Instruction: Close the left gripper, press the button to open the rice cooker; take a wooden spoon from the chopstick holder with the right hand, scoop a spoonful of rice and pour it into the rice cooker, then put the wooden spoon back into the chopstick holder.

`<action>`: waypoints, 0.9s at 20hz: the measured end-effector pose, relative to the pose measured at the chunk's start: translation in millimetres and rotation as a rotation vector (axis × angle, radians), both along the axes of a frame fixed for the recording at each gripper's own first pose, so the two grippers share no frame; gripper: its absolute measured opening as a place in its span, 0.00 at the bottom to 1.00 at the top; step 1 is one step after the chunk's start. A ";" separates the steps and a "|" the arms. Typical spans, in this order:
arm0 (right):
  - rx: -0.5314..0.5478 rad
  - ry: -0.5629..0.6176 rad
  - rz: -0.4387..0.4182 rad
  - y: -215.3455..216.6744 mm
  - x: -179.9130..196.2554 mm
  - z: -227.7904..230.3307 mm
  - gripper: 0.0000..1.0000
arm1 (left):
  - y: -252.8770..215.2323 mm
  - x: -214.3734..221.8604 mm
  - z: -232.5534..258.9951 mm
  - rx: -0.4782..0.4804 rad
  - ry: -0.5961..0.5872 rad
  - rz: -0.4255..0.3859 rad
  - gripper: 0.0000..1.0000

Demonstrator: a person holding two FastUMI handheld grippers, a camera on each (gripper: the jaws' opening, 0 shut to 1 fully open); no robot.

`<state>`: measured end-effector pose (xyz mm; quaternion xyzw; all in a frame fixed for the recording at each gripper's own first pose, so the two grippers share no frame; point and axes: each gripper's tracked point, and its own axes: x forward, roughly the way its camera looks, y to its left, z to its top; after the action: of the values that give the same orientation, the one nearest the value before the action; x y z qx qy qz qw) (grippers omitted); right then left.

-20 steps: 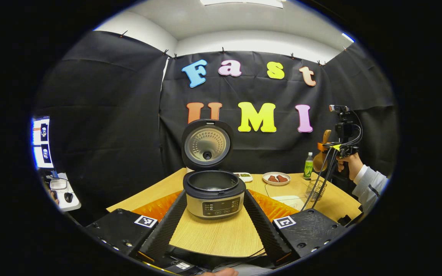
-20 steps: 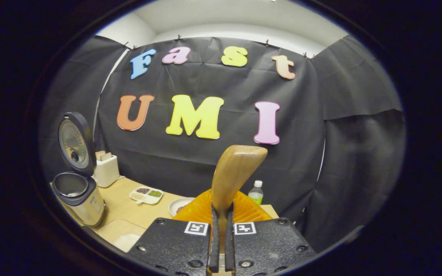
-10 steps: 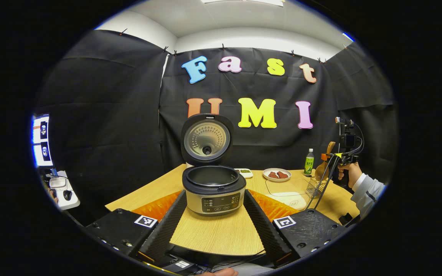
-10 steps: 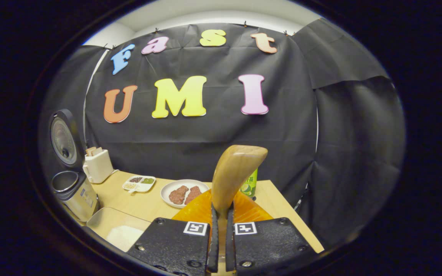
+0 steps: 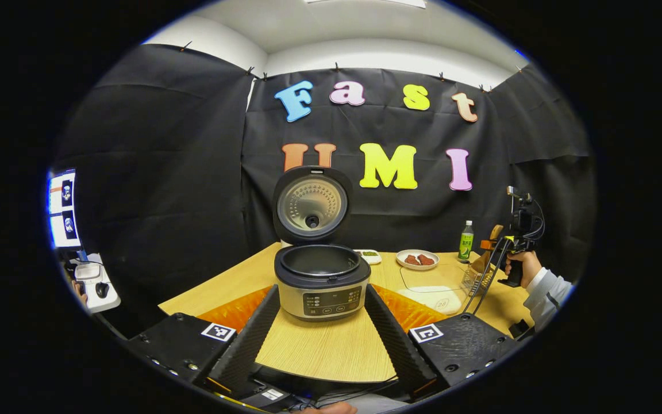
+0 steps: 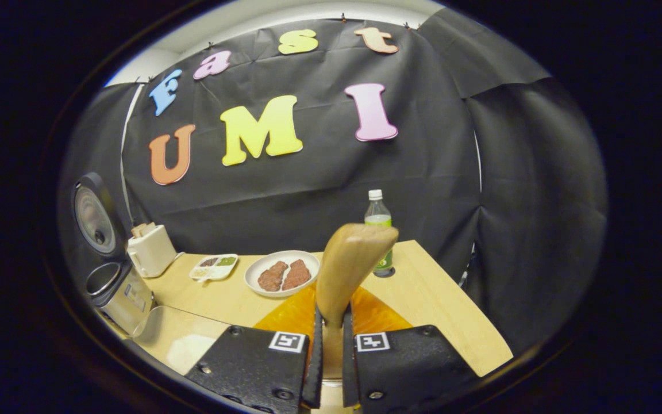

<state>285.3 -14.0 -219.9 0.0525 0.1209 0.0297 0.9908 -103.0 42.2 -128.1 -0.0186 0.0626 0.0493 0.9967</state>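
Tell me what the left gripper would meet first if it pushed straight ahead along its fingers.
Most likely the open silver-and-black rice cooker. It stands on the wooden table dead ahead, centred between the spread fingers of the left gripper, nothing between them. Depth is hard to judge through the fisheye.
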 end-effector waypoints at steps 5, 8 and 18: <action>-0.023 -0.041 -0.036 -2.6 -6.4 22.2 0.61 | -1.3 3.5 7.7 0.004 -0.003 0.006 0.95; -0.049 -0.101 -0.063 -8.0 -17.7 45.4 1.00 | 0.0 9.6 20.9 0.011 -0.022 0.010 0.95; 0.005 -0.188 -0.091 -13.6 -118.4 89.8 1.00 | 34.4 45.9 89.1 -0.008 -0.054 0.050 0.95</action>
<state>166.9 -27.6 -130.1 0.0575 0.0250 -0.0103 0.9980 -57.0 76.6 -39.0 -0.0254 0.0352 0.0733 0.9964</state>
